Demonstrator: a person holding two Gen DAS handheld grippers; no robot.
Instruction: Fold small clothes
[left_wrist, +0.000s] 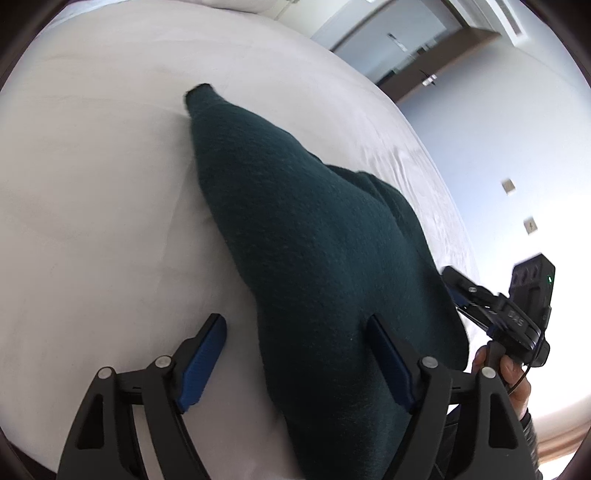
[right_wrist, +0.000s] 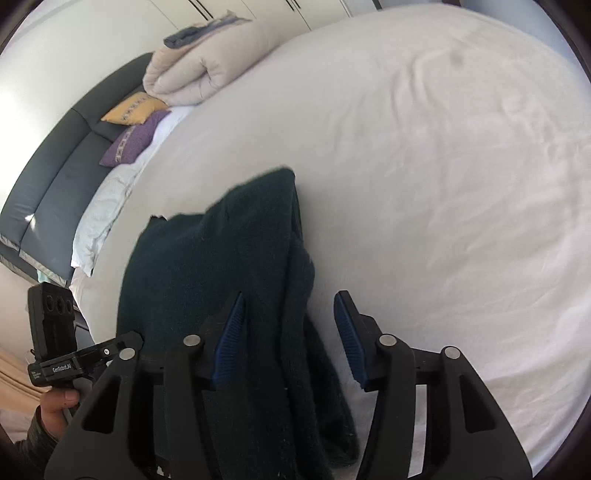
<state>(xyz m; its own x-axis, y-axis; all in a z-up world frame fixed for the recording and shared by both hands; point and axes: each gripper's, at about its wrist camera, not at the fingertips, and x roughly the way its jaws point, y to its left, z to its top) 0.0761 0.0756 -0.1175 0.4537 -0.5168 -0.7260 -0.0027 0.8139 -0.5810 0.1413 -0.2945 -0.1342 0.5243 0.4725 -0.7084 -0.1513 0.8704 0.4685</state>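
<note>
A dark green knitted garment (left_wrist: 295, 229) lies folded in a long strip on the white bed sheet (left_wrist: 92, 184). My left gripper (left_wrist: 295, 318) is open and straddles its near end: the right pad rests by the cloth, the left pad stands clear over the sheet. In the right wrist view the same garment (right_wrist: 221, 258) shows a doubled fold along its right edge. My right gripper (right_wrist: 291, 295) is open around that edge, with its right pad over bare sheet (right_wrist: 443, 184). Neither gripper presses on the cloth. A hand (left_wrist: 513, 373) holds the right gripper's handle.
A folded beige duvet (right_wrist: 207, 70), a yellow cushion (right_wrist: 135, 107) and a purple cushion (right_wrist: 129, 142) lie by the dark headboard (right_wrist: 55, 166). A pale pillow (right_wrist: 103, 221) lies below them. A wall with a dark door frame (left_wrist: 443, 70) lies past the bed's far edge.
</note>
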